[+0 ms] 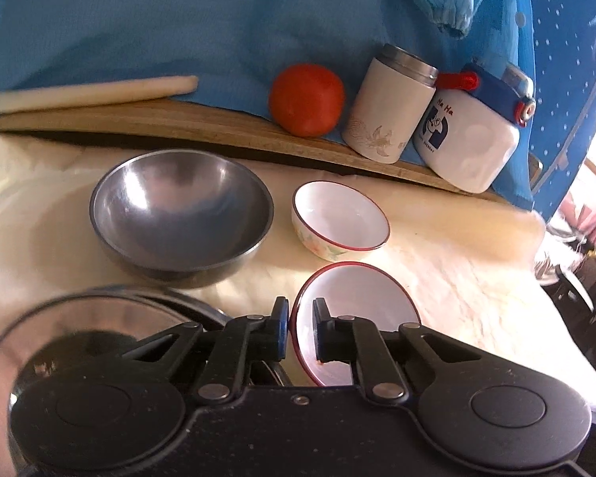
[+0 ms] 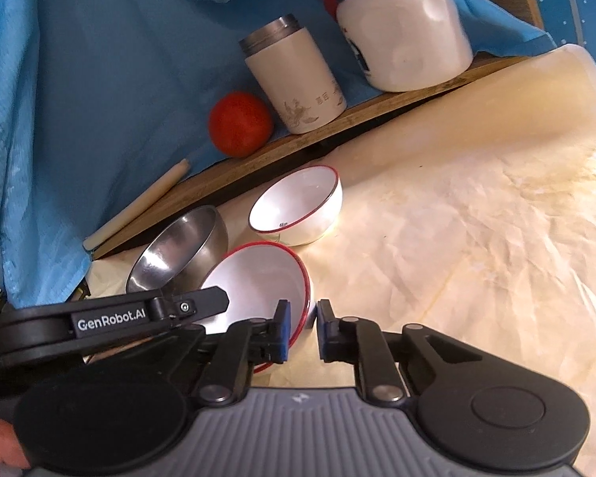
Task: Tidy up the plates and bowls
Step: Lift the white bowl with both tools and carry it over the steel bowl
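Note:
A red-rimmed white plate (image 1: 353, 298) (image 2: 258, 282) sits tilted on the cream-covered table. My left gripper (image 1: 300, 304) is shut on the plate's left rim, which shows between its blue pads. My right gripper (image 2: 302, 306) is shut on the opposite rim, one finger inside the plate and one outside. A steel bowl (image 1: 182, 210) (image 2: 178, 250) stands just behind and left of the plate. Beside it stands a small white bowl (image 1: 339, 218) (image 2: 298, 208) with a red rim. A shiny steel plate (image 1: 79, 318) lies at the lower left, partly hidden by my left gripper.
A wooden board (image 1: 218, 127) runs along the back and carries a tomato (image 1: 306, 99), a cream flask (image 1: 389, 107), a white bottle (image 1: 473, 135) and a pale rolling pin (image 1: 91, 93). Blue cloth hangs behind. The cream table cover (image 2: 476, 238) stretches to the right.

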A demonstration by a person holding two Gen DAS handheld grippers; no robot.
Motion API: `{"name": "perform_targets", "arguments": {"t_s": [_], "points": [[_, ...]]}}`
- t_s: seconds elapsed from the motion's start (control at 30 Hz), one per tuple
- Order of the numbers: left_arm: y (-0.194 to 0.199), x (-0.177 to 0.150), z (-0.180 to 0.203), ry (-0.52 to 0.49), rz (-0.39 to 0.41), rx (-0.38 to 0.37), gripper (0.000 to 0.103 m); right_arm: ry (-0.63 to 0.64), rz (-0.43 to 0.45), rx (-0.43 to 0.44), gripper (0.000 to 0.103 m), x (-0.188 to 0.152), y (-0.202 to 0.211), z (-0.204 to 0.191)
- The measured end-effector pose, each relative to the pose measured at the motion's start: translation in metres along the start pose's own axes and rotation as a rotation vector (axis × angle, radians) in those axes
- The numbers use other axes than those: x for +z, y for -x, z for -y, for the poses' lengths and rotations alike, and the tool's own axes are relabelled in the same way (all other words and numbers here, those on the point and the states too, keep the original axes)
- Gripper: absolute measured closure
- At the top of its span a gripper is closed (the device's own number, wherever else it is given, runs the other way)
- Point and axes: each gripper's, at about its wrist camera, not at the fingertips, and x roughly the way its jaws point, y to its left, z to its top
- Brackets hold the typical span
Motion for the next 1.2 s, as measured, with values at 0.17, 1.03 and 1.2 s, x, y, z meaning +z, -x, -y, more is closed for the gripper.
{"name": "perform_targets", "arguments": {"t_s": [0.17, 1.03, 1.2], "points": [[0.015, -0.004, 0.009, 0.008, 0.049, -0.014, 0.092, -0.004, 0.040, 0.008, 0.090, 0.000, 0.016, 0.003], [0.042, 0.064, -0.038, 0.100, 0.209, 0.053, 0.092, 0.194, 0.073, 0.090, 0.092, 0.070, -0.025, -0.077], [0.023, 0.075, -0.070, 0.147, 0.166, 0.082, 0.092, 0.250, 0.016, 0.101, 0.092, 0.078, -0.062, -0.098]]}}
